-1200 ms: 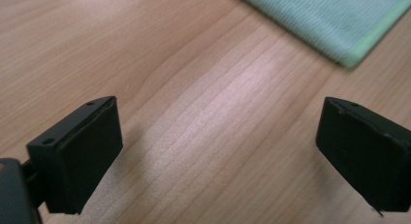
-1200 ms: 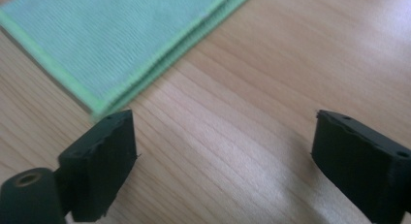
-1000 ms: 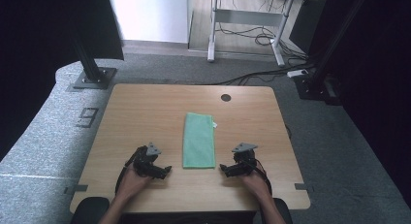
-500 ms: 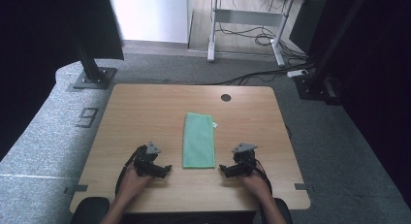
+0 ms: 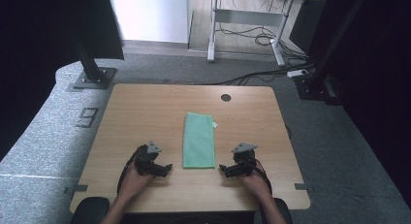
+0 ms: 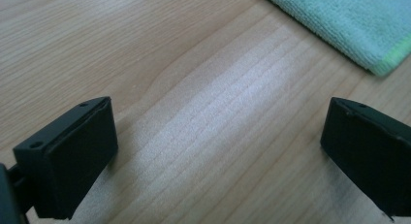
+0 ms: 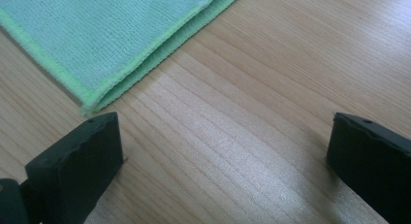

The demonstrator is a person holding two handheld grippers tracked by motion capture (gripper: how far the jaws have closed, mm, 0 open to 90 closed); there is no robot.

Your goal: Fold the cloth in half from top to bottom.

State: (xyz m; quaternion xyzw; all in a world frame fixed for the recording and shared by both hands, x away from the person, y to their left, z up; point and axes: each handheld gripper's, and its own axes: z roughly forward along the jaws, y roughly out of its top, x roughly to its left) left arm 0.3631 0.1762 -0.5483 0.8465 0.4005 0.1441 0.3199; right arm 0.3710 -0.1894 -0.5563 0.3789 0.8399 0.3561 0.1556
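Note:
A folded green cloth [image 5: 199,140] lies flat in the middle of the wooden table [image 5: 145,112], its long side running away from me. My left gripper [image 5: 166,168] rests on the table just left of the cloth's near corner, open, with bare wood between its jaws. The cloth's corner [image 6: 358,30] shows at the upper right of the left gripper view. My right gripper [image 5: 224,169] rests just right of the cloth's other near corner, also open and holding nothing. In the right gripper view the cloth's folded edge [image 7: 121,44] lies close beyond the left jaw.
A round cable hole [image 5: 226,97] sits near the table's far edge. Black frame posts [image 5: 87,59] stand on the grey floor to the left and right of the table. A desk with cables [image 5: 252,35] stands farther back.

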